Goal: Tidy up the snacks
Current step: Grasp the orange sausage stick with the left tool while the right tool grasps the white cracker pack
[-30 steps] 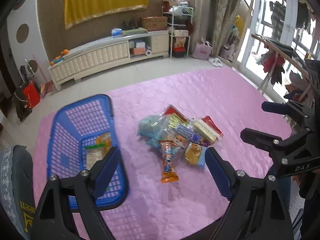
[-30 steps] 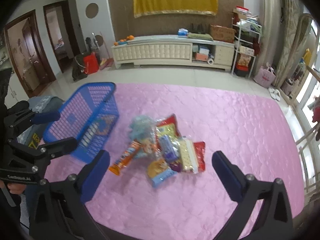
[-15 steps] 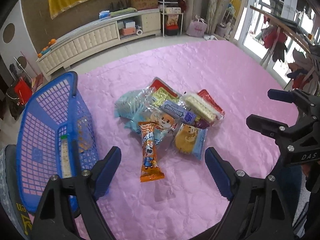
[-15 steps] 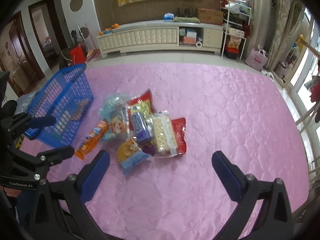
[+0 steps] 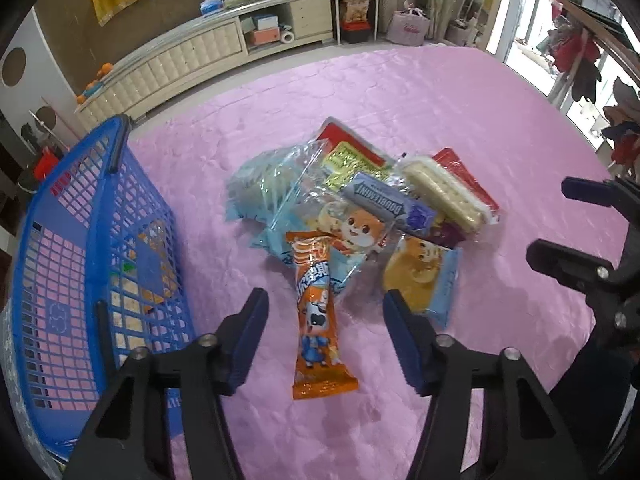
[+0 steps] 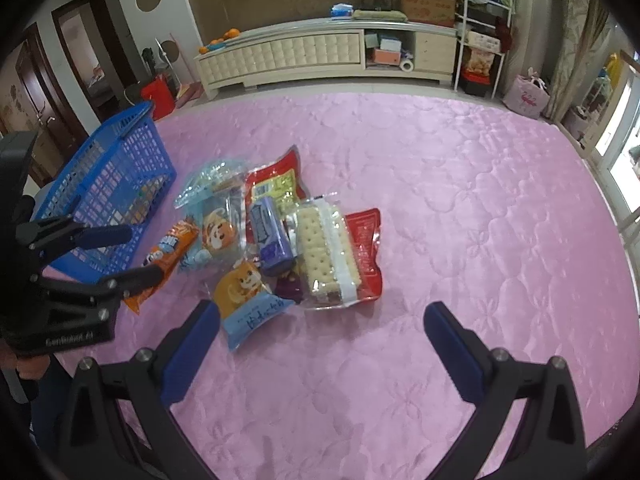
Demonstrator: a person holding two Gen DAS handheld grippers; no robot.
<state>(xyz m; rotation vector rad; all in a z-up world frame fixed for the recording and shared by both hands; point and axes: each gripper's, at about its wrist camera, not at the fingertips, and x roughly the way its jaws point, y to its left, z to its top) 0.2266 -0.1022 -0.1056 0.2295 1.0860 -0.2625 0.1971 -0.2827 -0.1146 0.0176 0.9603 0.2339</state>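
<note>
A pile of snack packets (image 5: 360,208) lies on the pink quilted cover (image 5: 440,92). An orange snack bar (image 5: 318,316) lies at its near edge, pointing toward me. My left gripper (image 5: 324,332) is open and straddles the bar's near half from above, apart from it. A blue basket (image 5: 80,216) with a few packets inside stands to the left. My right gripper (image 6: 320,344) is open and empty, hovering just short of the pile (image 6: 280,236), near a blue-and-orange cake packet (image 6: 248,300). The left gripper also shows in the right wrist view (image 6: 120,256).
A cream low cabinet (image 6: 320,52) runs along the far wall, with a shelf rack (image 6: 480,40) at its right. A pink bag (image 6: 524,96) sits on the floor. A clothes rack (image 5: 580,40) stands at the right by the window.
Both grippers have moved forward and down toward the pile. The left gripper's jaws have narrowed and now sit on either side of the orange bar.
</note>
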